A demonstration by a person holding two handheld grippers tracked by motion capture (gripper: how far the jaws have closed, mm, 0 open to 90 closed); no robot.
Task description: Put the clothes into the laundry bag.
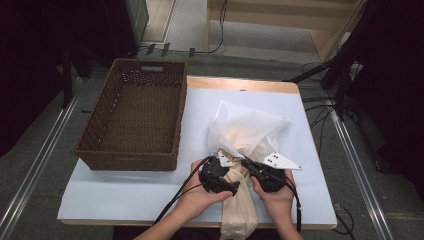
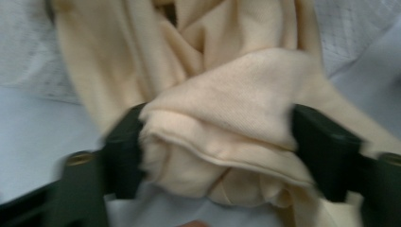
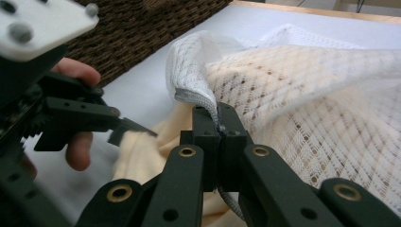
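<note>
A soft cream cloth (image 2: pixel 222 137) sticks halfway out of a white net bag (image 1: pixel 250 127), just right of the brown woven basket (image 1: pixel 135 117). The left gripper (image 2: pixel 217 142) has wide jaws with a bunch of cloth between them. The right gripper (image 3: pixel 218 124) pinches the bag's grey edge tight. Both hands sit low, close together.

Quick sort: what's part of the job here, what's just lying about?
In the job:
- cream cloth, between the left gripper jaws
- white mesh bag, rim pinched by the right gripper

Lying about:
- wicker basket, empty, left on the table
- cables on the floor
</note>
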